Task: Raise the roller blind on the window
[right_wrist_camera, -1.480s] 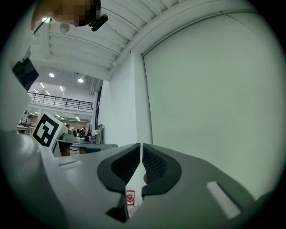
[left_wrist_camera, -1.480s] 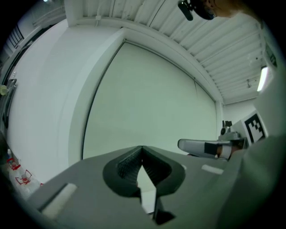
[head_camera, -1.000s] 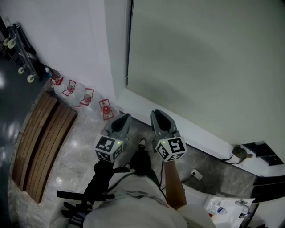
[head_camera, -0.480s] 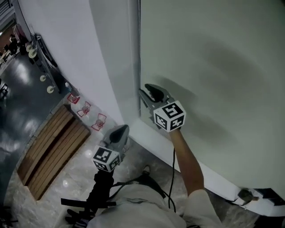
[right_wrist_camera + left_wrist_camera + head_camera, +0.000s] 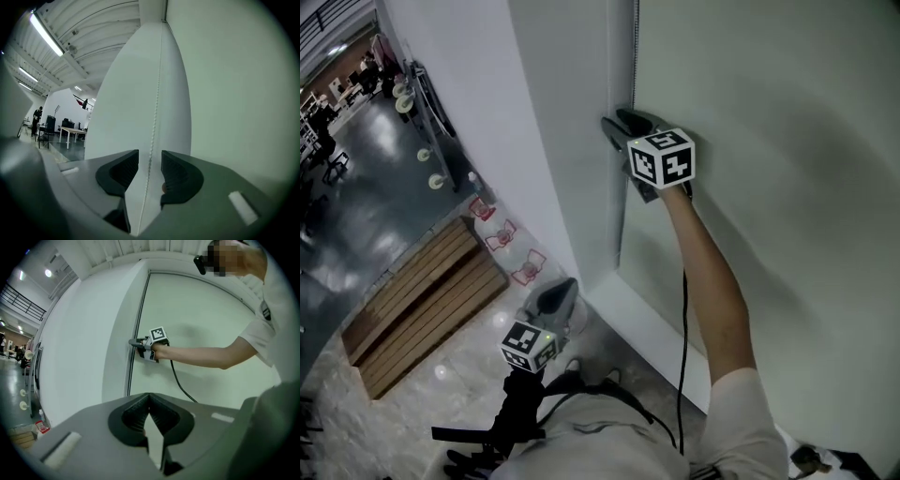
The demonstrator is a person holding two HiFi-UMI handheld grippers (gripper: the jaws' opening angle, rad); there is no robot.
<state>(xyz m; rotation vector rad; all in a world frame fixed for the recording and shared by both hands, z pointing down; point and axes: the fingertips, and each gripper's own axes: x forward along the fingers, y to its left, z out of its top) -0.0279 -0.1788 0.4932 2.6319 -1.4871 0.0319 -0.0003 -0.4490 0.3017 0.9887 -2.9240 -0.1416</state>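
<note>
A pale grey-green roller blind (image 5: 769,141) hangs down over the window. Its thin bead chain (image 5: 154,93) runs down the blind's left edge, next to the white wall. My right gripper (image 5: 617,120) is held up at arm's length against that edge. In the right gripper view the chain passes between the jaws of my right gripper (image 5: 150,161), which have just been opening; the pads do not press on it. My left gripper (image 5: 558,286) hangs low near the floor, shut and empty. The left gripper view shows the left gripper (image 5: 150,399) pointing toward the right gripper (image 5: 132,341) at the chain (image 5: 132,366).
A white wall (image 5: 553,141) stands left of the window, with a white sill (image 5: 647,328) below the blind. A slatted wooden panel (image 5: 422,300) and small red-labelled bottles (image 5: 511,248) lie on the floor at the wall's foot. A black cable (image 5: 682,319) trails from the right gripper.
The right gripper has risen from beside the left one up along the blind's left edge to the chain, its jaws wider. The left gripper stays low and shut.
</note>
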